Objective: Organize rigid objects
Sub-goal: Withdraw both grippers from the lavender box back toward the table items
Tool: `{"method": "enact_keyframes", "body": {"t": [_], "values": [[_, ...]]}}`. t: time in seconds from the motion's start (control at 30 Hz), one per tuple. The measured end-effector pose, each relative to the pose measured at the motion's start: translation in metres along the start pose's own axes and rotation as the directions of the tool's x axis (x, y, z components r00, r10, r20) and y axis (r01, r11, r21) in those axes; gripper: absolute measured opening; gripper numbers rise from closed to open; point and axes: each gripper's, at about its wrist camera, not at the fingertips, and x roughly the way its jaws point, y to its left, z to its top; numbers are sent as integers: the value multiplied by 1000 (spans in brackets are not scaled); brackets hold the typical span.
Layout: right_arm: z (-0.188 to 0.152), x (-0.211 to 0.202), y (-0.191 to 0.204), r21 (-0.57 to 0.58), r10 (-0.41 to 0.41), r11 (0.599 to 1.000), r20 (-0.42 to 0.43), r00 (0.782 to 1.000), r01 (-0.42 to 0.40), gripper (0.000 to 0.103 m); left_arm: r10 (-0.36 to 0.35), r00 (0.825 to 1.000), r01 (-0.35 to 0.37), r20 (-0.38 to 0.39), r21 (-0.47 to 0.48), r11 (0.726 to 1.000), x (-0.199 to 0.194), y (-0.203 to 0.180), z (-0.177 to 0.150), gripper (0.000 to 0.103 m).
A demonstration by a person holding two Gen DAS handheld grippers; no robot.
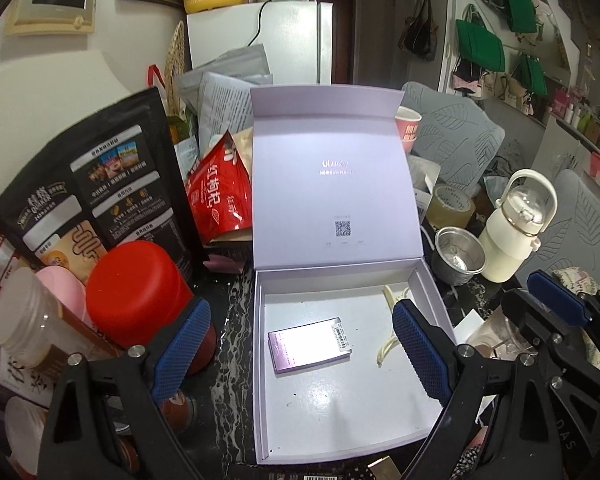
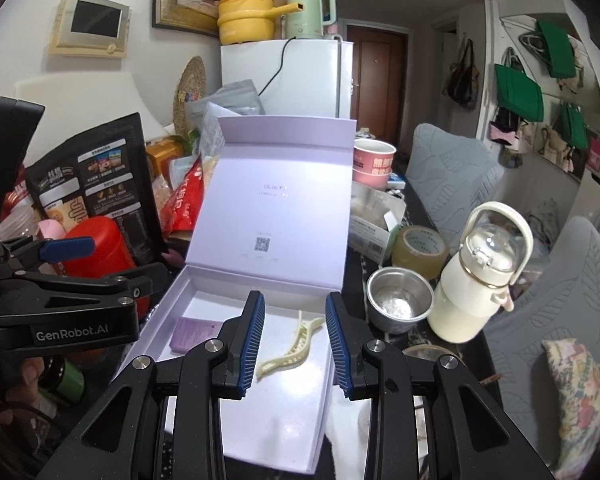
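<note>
White box: the open gift box [image 1: 428, 292] is sitting in the middle of the crowded table, lid standing up at the far side.
Contents: a small purple carton [image 1: 310, 344] is lying left of centre in the tray; a cream hair clip [image 2: 290, 346] is lying toward the right wall.
Handling: both are looking light and stiff (the clip's thin teeth probably fragile); the carton is best pinched across its short sides, the clip along its spine.
Next candidates: a steel cup [image 2: 398, 300] and a white bottle [image 2: 476, 280] are waiting just right of the box.
Left gripper [image 1: 300, 352]: tilting down over the tray, jaws standing wide apart, holding nothing.
Right gripper [image 2: 296, 344]: angling down above the clip, jaws partly apart, gripping nothing.
</note>
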Motion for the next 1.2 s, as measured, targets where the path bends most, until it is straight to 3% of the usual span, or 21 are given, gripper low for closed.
{"method": "enact_keyframes", "body": {"t": [0.63,1.07,1.2], "values": [[-17,-75,4,-22,-22,999,86,996,24,32,-26,996,24,87,28,999,-72,-14,-31,94],[-50,-102,7,3,-6,1000,80,997,6,32,-21,998,18,66,38,999,-90,-12,-68,94],[-60,-106,7,18,-6,1000,72,997,5,37,-28,998,26,60,43,999,-94,-13,-79,94]]}}
